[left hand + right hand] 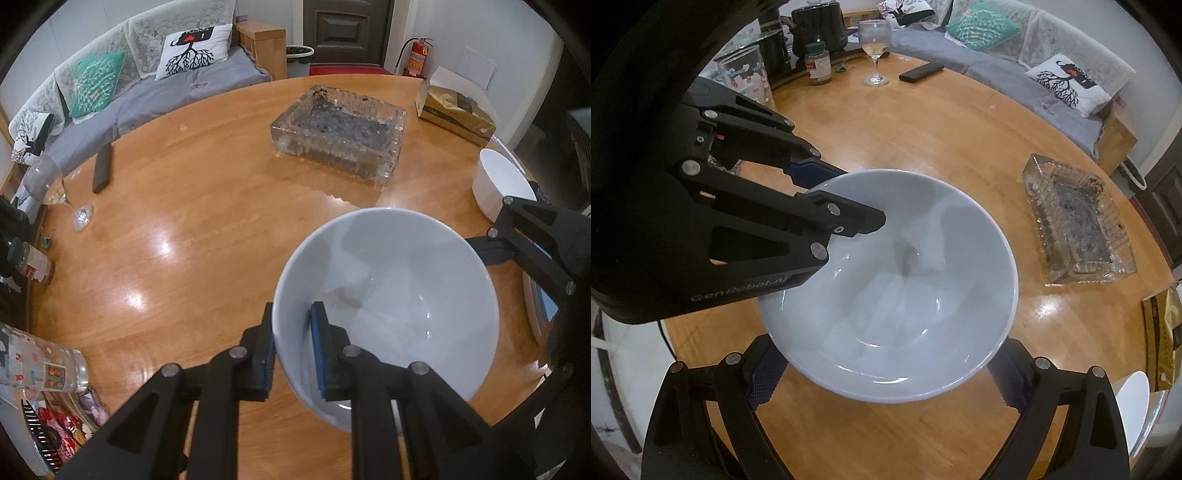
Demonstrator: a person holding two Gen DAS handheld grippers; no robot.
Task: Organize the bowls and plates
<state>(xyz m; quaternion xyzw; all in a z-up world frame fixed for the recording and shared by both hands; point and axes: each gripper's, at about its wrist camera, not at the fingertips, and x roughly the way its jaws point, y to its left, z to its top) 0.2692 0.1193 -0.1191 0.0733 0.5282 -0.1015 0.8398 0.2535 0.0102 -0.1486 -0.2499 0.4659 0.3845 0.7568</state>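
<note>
A large white bowl (399, 295) is held above the round wooden table (192, 236). My left gripper (293, 350) is shut on the bowl's near rim, one pad inside and one outside. In the right wrist view the same bowl (897, 295) fills the middle, with the left gripper (827, 199) clamped on its left rim. My right gripper (882, 380) is open, its fingers spread wide beneath and beside the bowl; whether they touch it is unclear. A smaller white bowl (498, 184) sits at the table's right edge.
A glass ashtray (340, 133) sits mid-table, a gold tissue box (454, 107) beyond it. A wine glass (55, 184), a remote (102, 168), a pill bottle (33, 262) and a printed glass (48, 369) stand at the left. A sofa (155, 92) lies behind.
</note>
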